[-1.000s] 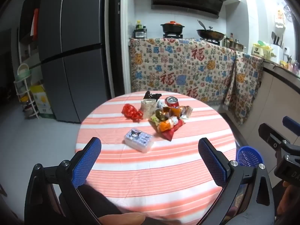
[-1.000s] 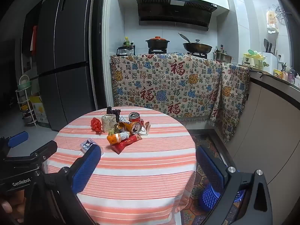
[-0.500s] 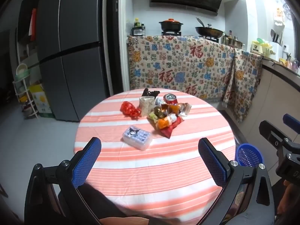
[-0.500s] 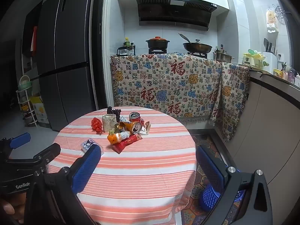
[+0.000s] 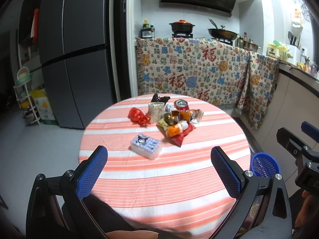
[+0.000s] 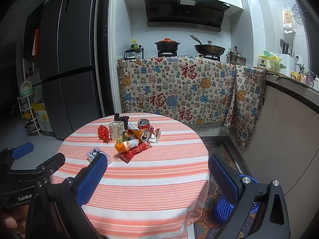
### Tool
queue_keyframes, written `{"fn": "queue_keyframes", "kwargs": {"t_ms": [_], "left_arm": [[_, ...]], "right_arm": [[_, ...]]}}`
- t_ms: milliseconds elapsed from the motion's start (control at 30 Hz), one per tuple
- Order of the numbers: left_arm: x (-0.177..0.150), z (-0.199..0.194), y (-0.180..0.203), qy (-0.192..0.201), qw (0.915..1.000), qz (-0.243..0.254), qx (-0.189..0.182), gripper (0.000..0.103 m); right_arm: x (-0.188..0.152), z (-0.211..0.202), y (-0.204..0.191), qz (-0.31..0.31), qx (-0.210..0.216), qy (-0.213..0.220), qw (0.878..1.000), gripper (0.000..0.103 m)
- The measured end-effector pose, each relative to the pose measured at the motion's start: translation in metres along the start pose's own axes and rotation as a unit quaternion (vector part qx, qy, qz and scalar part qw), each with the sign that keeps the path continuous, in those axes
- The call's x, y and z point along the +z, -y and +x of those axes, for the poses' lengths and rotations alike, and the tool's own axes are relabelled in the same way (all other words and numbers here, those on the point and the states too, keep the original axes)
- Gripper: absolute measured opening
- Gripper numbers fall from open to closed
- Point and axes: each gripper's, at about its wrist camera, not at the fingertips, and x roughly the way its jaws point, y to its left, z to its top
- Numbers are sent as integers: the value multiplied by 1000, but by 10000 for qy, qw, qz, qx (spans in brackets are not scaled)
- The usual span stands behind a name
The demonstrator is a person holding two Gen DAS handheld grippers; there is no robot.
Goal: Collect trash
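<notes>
Kitchen behind; round table (image 5: 163,181) in striped orange-white cloth fills my view. Blue mesh basket (image 5: 264,165) on floor at its right. Crumpled cans and wrappers, the trash pile (image 5: 175,119), sits mid-table. Left gripper (image 5: 159,168) and right gripper (image 6: 157,177): blue-padded jaws wide apart, empty.

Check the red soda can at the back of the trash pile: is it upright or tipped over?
Upright. The red soda can stands on its base with its silver top facing up, while the orange can beside it lies on its side.
</notes>
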Motion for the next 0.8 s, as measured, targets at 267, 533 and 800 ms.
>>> {"fn": "queue_keyframes", "kwargs": {"t_ms": [267, 533, 800], "left_arm": [[-1, -1, 0, -3, 10000, 3, 2, 103], [-2, 0, 0, -7, 10000, 3, 7, 103], [-2, 0, 0, -9, 10000, 4, -3, 103]], "right_arm": [[1, 1, 1, 14, 10, 6, 10000, 103], [1, 1, 2, 26, 20, 2, 10000, 103], [1, 1, 1, 20, 21, 7, 10000, 103]]}}
